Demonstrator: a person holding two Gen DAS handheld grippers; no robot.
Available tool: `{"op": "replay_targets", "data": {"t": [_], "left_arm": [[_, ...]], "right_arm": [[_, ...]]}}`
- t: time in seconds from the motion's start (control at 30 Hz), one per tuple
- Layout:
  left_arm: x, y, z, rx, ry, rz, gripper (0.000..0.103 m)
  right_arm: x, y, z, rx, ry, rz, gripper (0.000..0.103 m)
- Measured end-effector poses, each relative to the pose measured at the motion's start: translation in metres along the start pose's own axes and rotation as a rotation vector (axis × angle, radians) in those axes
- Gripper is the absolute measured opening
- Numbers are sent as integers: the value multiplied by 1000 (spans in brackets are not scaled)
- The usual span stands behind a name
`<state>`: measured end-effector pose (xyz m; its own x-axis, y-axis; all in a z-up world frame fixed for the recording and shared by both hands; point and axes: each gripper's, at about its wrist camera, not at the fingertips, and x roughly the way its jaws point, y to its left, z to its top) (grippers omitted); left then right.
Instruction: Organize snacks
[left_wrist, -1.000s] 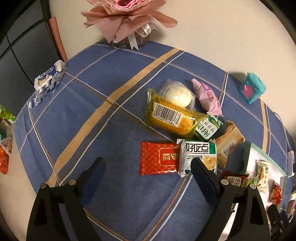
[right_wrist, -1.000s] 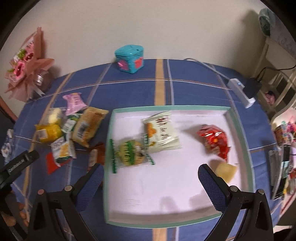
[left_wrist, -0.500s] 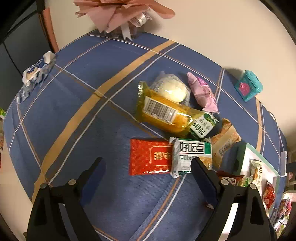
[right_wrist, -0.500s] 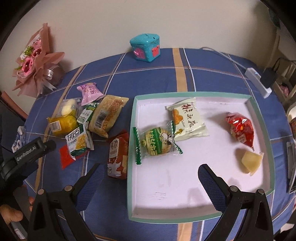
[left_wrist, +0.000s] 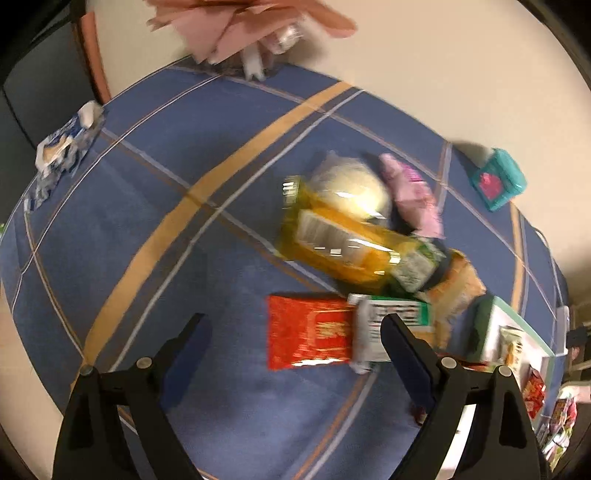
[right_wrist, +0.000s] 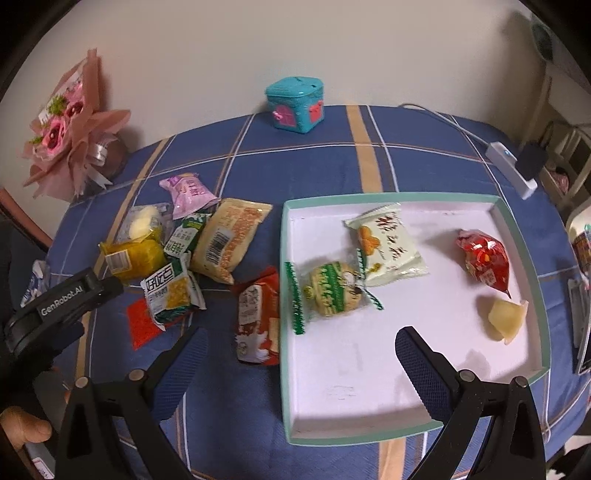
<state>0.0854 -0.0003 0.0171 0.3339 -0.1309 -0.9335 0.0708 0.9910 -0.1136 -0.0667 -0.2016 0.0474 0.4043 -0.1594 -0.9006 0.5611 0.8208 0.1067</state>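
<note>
Both grippers tilted steeply down, fingers (right_wrist: 424, 363) spread wide

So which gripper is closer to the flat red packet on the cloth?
Left. The left gripper hangs open right over the red packet, which lies between its fingers in its view. The right gripper, also open, sits further off, by the tray edge.

My bench cloth (right_wrist: 314, 170) is blue, crossed by tan bands and thin white lines. The tray (right_wrist: 524, 258) is white inside with a mint-green rim. I see a flat red packet (left_wrist: 308, 332), a yellow pack (left_wrist: 347, 251), a pink pouch (right_wrist: 186, 192) and a teal box (right_wrist: 295, 105) with pink patches. My gripper (right_wrist: 299, 349) is black with dark blue pads.
</note>
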Motion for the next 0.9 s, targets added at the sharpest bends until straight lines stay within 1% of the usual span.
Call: {"op": "replay_targets", "data": {"t": [0.1, 0.13, 0.23, 0.27, 0.37, 0.43, 0.67, 0.77, 0.9], "left_arm": [[11, 20, 5, -59, 31, 10, 93], [14, 25, 7, -74, 38, 12, 93], [21, 32, 13, -89, 45, 15, 93], [24, 34, 14, -89, 46, 14, 93], [30, 38, 20, -95, 50, 10, 93], [32, 41, 25, -92, 52, 9, 93], [37, 47, 37, -9, 42, 19, 93], [42, 57, 39, -12, 55, 23, 93], [52, 62, 45, -22, 67, 14, 93]], "right_arm": [[9, 20, 3, -23, 13, 12, 103], [13, 28, 5, -20, 21, 32, 103], [25, 48, 8, -20, 43, 91, 103], [28, 55, 8, -32, 49, 98, 103], [35, 73, 10, -67, 52, 82, 103], [39, 81, 11, -78, 53, 92, 103], [53, 103, 15, -83, 71, 90, 103], [61, 113, 15, -113, 69, 74, 103], [75, 123, 12, -162, 90, 43, 103]]}}
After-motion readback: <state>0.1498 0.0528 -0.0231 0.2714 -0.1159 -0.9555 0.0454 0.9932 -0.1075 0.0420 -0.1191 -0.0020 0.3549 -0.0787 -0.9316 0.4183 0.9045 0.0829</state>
